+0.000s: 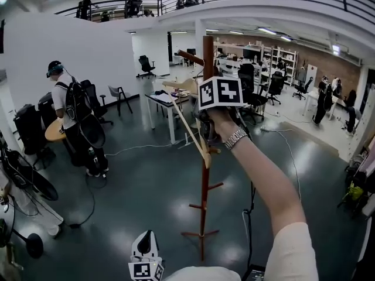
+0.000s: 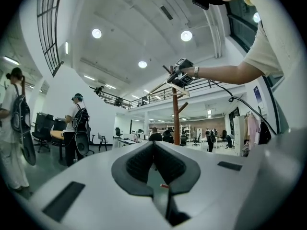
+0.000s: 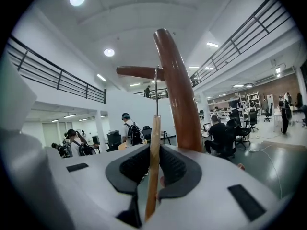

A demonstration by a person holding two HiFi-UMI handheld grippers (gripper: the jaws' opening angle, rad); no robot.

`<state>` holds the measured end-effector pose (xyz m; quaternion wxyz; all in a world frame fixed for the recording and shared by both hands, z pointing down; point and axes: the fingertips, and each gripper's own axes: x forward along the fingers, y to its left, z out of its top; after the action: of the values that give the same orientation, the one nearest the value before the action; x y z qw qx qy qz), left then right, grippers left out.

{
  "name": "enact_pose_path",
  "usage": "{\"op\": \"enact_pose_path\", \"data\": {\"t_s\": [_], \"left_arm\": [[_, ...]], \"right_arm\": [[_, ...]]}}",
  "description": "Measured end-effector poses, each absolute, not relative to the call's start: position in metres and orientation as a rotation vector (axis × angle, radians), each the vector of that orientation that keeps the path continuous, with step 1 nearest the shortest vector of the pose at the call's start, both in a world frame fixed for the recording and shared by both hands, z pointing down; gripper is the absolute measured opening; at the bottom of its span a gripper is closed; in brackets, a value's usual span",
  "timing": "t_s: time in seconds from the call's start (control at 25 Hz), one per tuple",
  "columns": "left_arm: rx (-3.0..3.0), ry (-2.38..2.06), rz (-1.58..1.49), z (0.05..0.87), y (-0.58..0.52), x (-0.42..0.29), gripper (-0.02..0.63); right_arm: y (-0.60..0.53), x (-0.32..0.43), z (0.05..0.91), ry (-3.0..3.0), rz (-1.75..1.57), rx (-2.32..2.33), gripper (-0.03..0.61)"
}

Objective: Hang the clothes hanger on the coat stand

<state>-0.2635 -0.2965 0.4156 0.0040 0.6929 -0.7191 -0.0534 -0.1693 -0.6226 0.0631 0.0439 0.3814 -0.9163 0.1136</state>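
Wooden hanger (image 3: pixel 153 143) clamped between the right gripper's (image 3: pixel 152 169) jaws.
Its wire hook (image 3: pixel 157 87) rises straight ahead of those jaws, close beside the coat stand (image 3: pixel 178 95) pole, up to a peg (image 3: pixel 138 72). The left gripper (image 2: pixel 154 163) has its jaws together and empty, with the stand well ahead of them.

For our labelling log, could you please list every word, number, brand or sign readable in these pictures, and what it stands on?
No words, numbers or brands can be read.
Cube on the right gripper: black-and-white square markers, no letters.
Cube on the left gripper: the same.
Shelves at the back: too small to read.
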Motion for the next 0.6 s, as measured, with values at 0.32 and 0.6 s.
{"op": "enact_pose_path", "data": {"t_s": [0.32, 0.6], "left_arm": [[2.208, -2.215, -0.131, 0.426, -0.298, -0.248, 0.012], [2.269, -2.143, -0.124, 0.426, -0.306, -0.234, 0.012]], "right_arm": [[-0.599, -0.156, 0.060, -2.895, 0.281, 1.060, 0.071], [-0.585, -0.126, 0.064, -2.886, 0.168, 1.252, 0.074]]}}
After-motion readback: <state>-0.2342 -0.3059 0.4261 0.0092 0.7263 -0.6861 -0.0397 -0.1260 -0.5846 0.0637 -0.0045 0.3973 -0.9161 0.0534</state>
